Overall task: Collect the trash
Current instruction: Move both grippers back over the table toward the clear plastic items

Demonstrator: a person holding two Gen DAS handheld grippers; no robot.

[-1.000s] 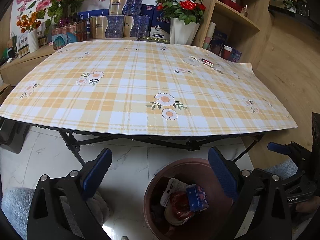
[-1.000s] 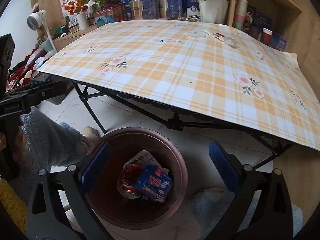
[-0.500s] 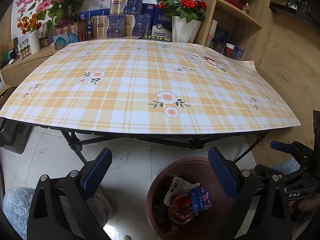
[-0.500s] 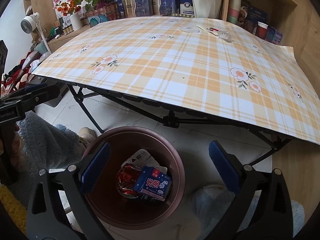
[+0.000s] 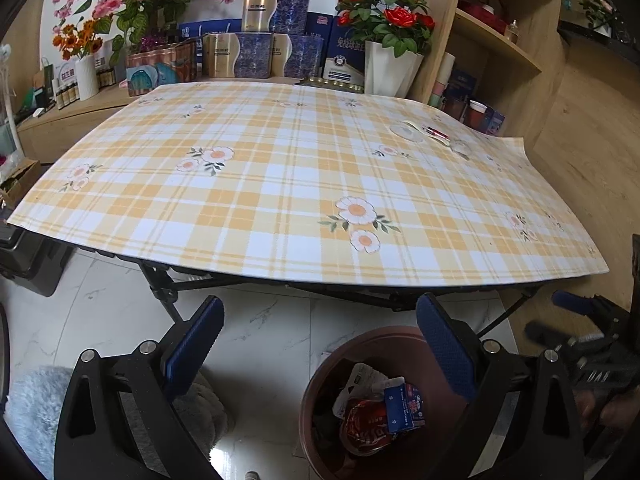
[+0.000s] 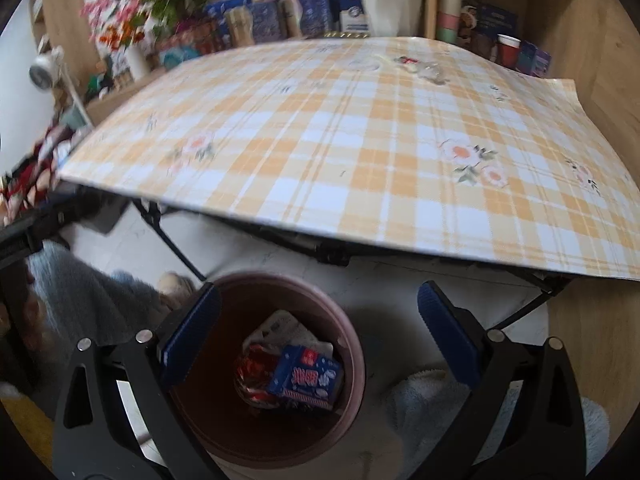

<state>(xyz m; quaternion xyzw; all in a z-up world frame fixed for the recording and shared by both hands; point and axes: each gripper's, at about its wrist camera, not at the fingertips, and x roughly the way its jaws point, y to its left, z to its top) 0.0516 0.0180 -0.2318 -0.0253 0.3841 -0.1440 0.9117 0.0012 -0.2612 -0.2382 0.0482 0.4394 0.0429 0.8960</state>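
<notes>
Left gripper is held wide apart, nothing between its pads; right gripper likewise spread and empty. A brown bin is seen on the white floor at 5 o'clock in the left view, 6 o'clock in the right view. A blue carton, a red wrapper and white paper lie inside. Leftover clear wrappers are seen on the checked tablecloth at 1 o'clock, well apart from the bin.
</notes>
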